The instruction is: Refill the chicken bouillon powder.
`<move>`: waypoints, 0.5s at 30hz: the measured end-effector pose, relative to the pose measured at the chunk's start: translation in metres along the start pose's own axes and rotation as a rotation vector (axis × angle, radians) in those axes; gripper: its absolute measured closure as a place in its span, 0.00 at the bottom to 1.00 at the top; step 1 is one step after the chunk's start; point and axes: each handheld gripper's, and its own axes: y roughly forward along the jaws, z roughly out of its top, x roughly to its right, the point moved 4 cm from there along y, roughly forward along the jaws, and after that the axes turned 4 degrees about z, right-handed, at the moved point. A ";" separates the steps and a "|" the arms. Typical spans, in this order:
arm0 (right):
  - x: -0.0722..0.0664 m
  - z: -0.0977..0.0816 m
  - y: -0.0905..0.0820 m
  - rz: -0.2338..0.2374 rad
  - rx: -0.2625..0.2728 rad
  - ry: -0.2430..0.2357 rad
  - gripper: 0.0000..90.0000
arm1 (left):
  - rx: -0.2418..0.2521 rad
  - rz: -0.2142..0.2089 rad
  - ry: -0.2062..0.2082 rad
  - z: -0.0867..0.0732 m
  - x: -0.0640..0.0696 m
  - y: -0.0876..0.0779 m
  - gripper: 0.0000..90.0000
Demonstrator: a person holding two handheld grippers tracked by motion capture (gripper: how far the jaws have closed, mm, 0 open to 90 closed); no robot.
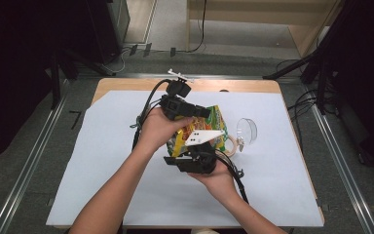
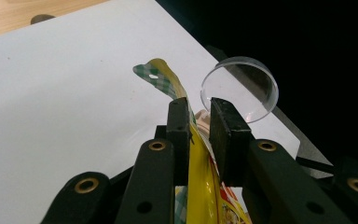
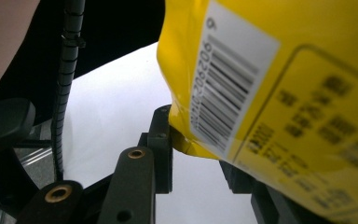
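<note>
A yellow snack bag (image 1: 210,126) with green chequered trim is held up over the white sheet (image 1: 126,170), between both hands. My left gripper (image 1: 200,113) comes at it from the far side. In the left gripper view the jaws (image 2: 199,112) are shut on the bag's top edge (image 2: 161,77), which curls up beyond them. My right gripper (image 1: 187,150) holds the bag from the near side. In the right gripper view its jaws (image 3: 198,149) pinch a lower corner of the bag (image 3: 284,93), barcode side toward the camera; the right jaw is mostly hidden behind the bag.
A clear round cup (image 1: 246,130) lies on its side on the sheet just right of the bag, also in the left gripper view (image 2: 240,86). A bare wooden strip (image 1: 126,84) runs along the table's far edge. Dark stands and cables surround the table.
</note>
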 end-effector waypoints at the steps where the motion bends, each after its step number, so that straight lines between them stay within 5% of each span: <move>1: 0.000 0.000 0.000 -0.002 0.000 -0.003 0.78 | 0.002 0.000 0.004 0.000 0.001 0.000 0.87; 15: 0.003 -0.001 0.000 -0.015 -0.006 -0.023 0.78 | 0.023 0.022 0.025 -0.002 0.004 -0.001 0.88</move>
